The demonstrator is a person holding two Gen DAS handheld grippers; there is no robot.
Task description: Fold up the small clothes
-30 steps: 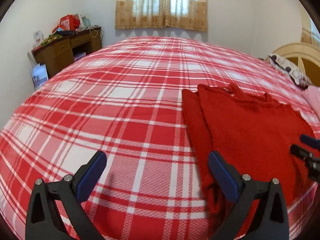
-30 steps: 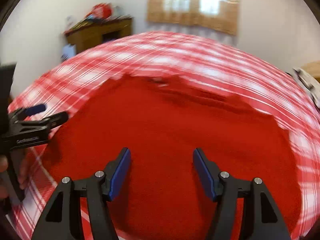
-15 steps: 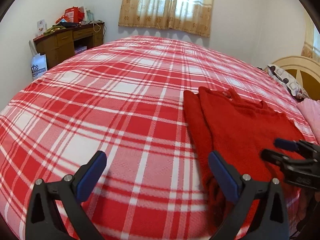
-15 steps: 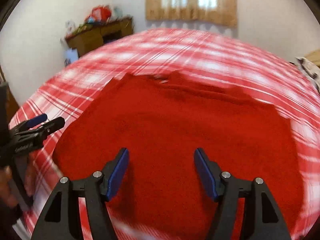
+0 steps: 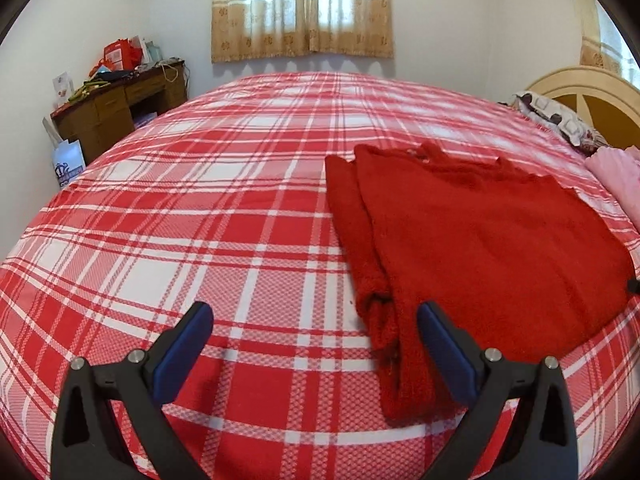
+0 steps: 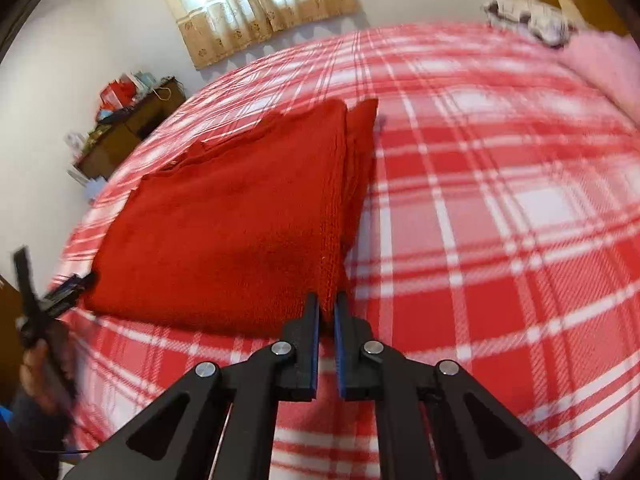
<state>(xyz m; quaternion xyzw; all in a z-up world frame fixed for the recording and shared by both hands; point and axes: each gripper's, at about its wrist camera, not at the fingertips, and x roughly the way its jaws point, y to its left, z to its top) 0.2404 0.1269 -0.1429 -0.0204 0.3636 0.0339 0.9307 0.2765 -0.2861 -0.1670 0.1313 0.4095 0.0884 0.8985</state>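
A red knitted sweater (image 5: pixel 480 232) lies flat on the red and white plaid bed (image 5: pixel 220 208), its left sleeve folded along its side. My left gripper (image 5: pixel 316 344) is open and empty, hovering over the bed just left of the sweater's lower left corner. My right gripper (image 6: pixel 327 308) is shut on the sweater's (image 6: pixel 224 224) lower right corner, at the hem beside the right sleeve. The left gripper also shows in the right wrist view (image 6: pixel 60 296) at the sweater's far corner.
A pink garment (image 5: pixel 616 176) lies at the bed's right edge next to a patterned pillow (image 5: pixel 556 120) and a wooden headboard (image 5: pixel 592 88). A cluttered wooden desk (image 5: pixel 116 96) stands by the far left wall under a curtained window (image 5: pixel 304 8).
My right gripper has moved from over the middle of the sweater to its right corner and has shut on it. My left gripper has drawn back a little and stays open.
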